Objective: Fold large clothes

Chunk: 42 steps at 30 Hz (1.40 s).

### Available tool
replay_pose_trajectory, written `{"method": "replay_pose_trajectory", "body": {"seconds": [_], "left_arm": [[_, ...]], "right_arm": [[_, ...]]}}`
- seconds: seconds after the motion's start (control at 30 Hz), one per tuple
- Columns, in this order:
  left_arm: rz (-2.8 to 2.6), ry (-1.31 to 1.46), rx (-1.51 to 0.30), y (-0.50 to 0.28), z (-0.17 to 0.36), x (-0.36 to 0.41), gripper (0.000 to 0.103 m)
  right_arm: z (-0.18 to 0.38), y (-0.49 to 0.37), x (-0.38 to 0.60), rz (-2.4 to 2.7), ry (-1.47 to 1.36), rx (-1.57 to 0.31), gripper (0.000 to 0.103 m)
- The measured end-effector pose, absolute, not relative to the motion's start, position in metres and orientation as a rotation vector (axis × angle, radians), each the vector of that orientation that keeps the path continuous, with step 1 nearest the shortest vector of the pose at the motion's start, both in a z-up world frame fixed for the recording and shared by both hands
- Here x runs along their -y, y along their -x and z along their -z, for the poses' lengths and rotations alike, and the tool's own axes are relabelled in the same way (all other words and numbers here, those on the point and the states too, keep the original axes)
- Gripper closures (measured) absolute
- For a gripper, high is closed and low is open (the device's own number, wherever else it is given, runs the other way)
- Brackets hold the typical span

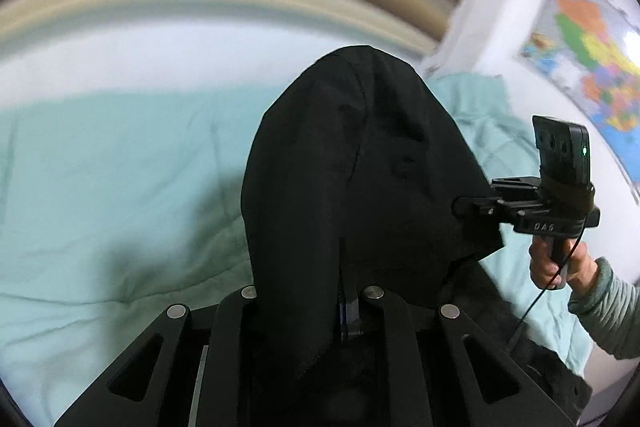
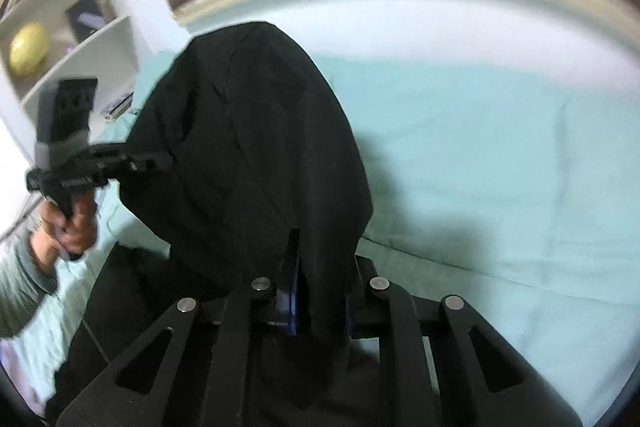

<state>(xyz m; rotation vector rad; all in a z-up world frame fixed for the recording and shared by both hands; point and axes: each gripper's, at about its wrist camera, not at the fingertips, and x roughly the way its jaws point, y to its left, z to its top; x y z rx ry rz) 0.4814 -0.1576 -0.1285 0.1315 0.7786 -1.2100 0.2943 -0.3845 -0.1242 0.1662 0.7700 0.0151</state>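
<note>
- Left wrist view: the left gripper (image 1: 348, 307) is closed on the black garment (image 1: 352, 167), a thick fold of cloth pinched between its fingers and draped forward over them
- Right wrist view: the right gripper (image 2: 316, 303) is likewise clamped on the same black garment (image 2: 248, 147), the cloth running down between its blue-padded fingers
- The garment is lifted off the teal bedspread (image 1: 120, 187), bunched and hanging between the two grippers; its lower part trails down onto the bed at the bottom of both views
- Each view also shows the other gripper from the side, its tip touching or buried in the cloth, held by a hand (image 1: 556, 263) in a grey-green sleeve; the left hand (image 2: 68, 227) shows in the right view
- Progress, as a judgement: no flat, squared fold is visible. The cloth is still a loose hanging mass, so this looks like an early or middle stage, carrying or swinging an edge over. Laying it flat, smoothing it and making the remaining folds seem still to be done
- The background is smeared, so the grippers are likely in motion
- Count: one black garment, two grippers, two hands, one bedspread, one coloured map (image 1: 592, 67) on the wall, one white shelf unit (image 2: 80, 39) with one yellowish round object (image 2: 29, 49) on it; other shelf items are too blurred to count
</note>
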Motion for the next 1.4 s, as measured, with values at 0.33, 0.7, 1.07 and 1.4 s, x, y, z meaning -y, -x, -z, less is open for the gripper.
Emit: {"method": "replay_pose_trajectory", "body": {"seconds": [0.33,0.7,1.07,1.4], "left_arm": [[1.145,-0.356,-0.762,-0.318,0.106,0.053,0.079],[0.915,-0.302,-1.029,-0.289,0.162,-0.031,0.079],[1.036,-0.11,-0.916,-0.347,0.101,0.053,0.076],[1.087,-0.142,-1.266,-0.283,0.244,0.047,0.076]], "right_arm": [[0.08,-0.137,0.282,0.224,-0.002,-0.703,0.085],[0.125,-0.073,0.296,0.287,-0.29,-0.936,0.068],[0.08,-0.197,0.246,0.093,-0.328,-0.873,0.055],[0.225,-0.179,0.202,0.025,-0.397,-1.245,0.055]]}}
